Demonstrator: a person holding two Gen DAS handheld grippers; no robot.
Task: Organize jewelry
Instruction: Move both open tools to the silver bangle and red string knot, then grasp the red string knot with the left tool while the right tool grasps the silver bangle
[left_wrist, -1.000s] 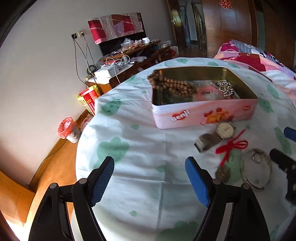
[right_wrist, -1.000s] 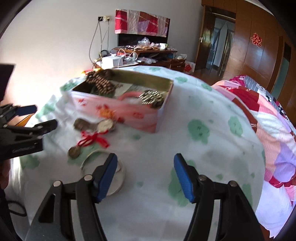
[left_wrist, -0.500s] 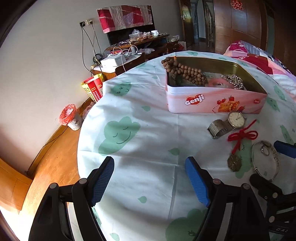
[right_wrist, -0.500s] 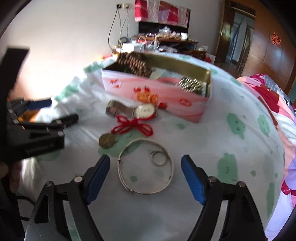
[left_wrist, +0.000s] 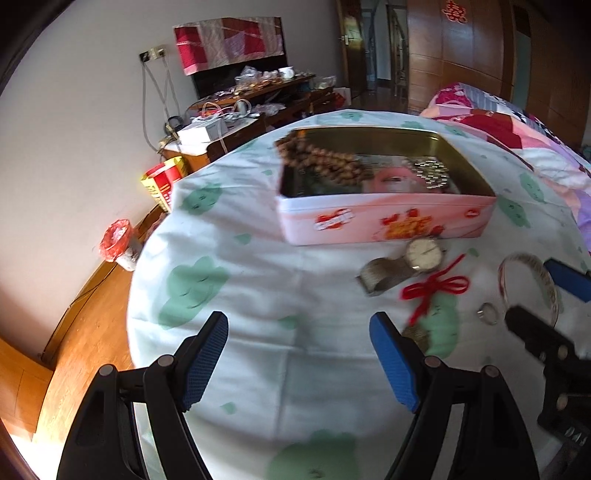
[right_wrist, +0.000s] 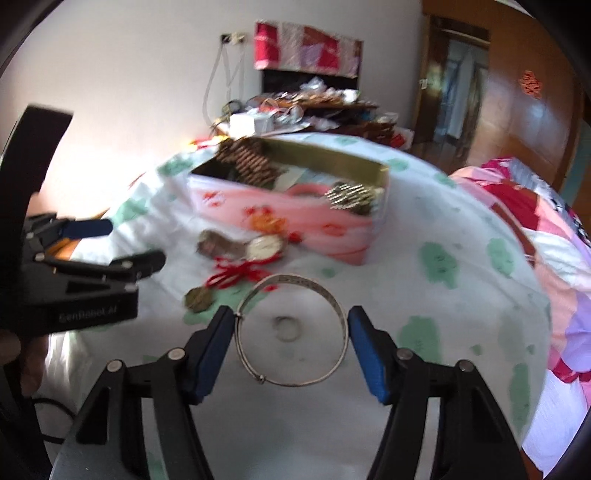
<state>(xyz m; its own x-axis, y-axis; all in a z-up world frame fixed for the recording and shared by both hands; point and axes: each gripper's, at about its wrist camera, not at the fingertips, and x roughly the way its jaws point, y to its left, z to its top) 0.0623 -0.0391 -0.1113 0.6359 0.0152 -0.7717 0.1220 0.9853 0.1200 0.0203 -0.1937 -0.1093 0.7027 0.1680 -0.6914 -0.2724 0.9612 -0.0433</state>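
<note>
The right gripper (right_wrist: 291, 345) stands with its blue-padded fingers (right_wrist: 212, 350) spread wide and holding nothing, and the thin silver metal bangle (right_wrist: 291, 334) lies flat on the cloth between them. The left pad looks to be touching or almost touching the bangle's rim; the right pad sits just beside the opposite rim. A small silver ring (right_wrist: 286, 328) lies inside the bangle's circle, midway between the fingers.

To do this step well, the fingers probably need to stay low against the cloth and close evenly across the bangle's width. A thin hoop is likely to tip or slide if only one pad meets it. The ring risks being dragged along.

Ahead of the fingers lie a bronze coin on a red knotted cord (right_wrist: 232, 275), a silver mesh-strap wristwatch (right_wrist: 255, 248) and the open pink rectangular tin (right_wrist: 295, 218). That tin looks like the place for the jewelry.

The left gripper (left_wrist: 297, 363) hangs open and empty over bare cloth. The counter (left_wrist: 258, 295) edge falls away to the outside of its left finger, so free room lies ahead and toward the tin.
</note>
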